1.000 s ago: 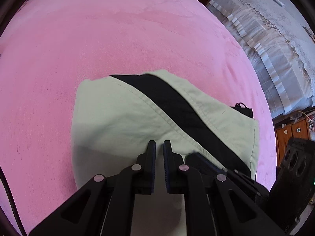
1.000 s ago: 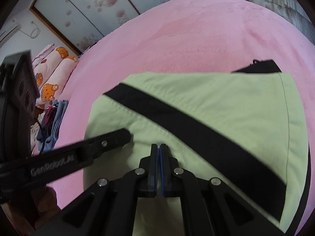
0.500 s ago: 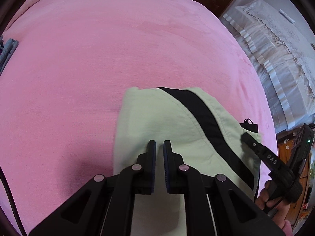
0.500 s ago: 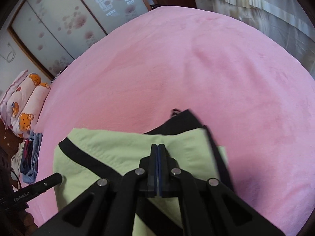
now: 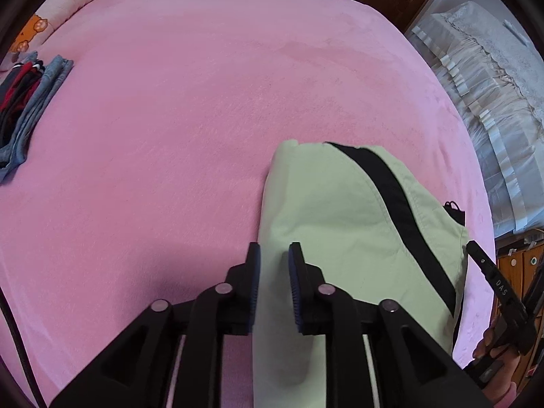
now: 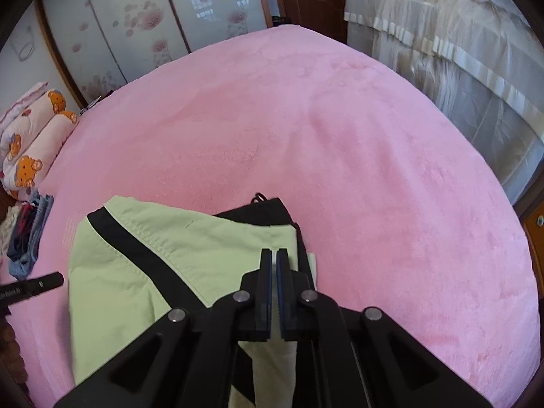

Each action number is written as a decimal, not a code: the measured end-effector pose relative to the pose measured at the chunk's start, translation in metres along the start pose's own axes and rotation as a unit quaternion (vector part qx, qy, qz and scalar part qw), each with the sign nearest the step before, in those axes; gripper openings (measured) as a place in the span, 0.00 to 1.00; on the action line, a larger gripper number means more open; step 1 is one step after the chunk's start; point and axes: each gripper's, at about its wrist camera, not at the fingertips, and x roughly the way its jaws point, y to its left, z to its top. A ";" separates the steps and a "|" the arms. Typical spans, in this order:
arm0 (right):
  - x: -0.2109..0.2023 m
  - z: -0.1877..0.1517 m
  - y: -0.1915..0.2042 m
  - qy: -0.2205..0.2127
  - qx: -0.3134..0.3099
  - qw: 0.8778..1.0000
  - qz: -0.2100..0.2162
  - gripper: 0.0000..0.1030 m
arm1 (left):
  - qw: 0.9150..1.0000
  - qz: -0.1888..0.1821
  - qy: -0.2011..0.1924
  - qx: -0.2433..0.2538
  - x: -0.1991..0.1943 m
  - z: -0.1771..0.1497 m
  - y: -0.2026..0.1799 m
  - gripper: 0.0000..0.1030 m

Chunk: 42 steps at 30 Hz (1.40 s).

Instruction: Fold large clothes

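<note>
- The bed (image 5: 190, 108), covered by a pink blanket, carries every item. Compared with the pictures one second ago, both wrist views now show far more of the blanket, so both tools have pulled back and up from the work.
- The garment (image 5: 333, 210), pale green with a black diagonal stripe, lies as a compact folded packet near the bed's near right corner. Its outline matches the earlier pictures, so the packet has stayed put while the tools withdrew. Judgement: the fold on this piece appears finished, and the next step is likely to set it aside or fetch another.
- A stack of folded clothes (image 5: 30, 102) sits at the bed's left edge, well apart from the garment, below a bear-print pillow (image 6: 37, 142).
- The left tongs (image 5: 274, 255) stand over the packet's left edge with the jaws at a narrow gap, slightly wider than before, and hold nothing.
- The right tongs (image 6: 274, 261) hang over the packet's right edge, jaws nearly touching with a thin slit between them. No cloth shows in the slit.
</note>
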 end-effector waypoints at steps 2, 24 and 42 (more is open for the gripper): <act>-0.003 -0.002 -0.010 0.015 0.023 1.000 0.002 0.03 | 1.000 0.008 0.001 0.003 -0.005 -0.008 0.000 0.32; -0.043 -0.118 -0.074 0.187 0.192 0.954 0.131 0.58 | 0.994 0.025 0.092 -0.059 -0.017 -0.131 0.015 0.76; 0.006 -0.140 -0.092 0.259 0.267 0.893 0.253 0.73 | 0.991 0.000 0.110 -0.075 -0.005 -0.154 0.015 0.81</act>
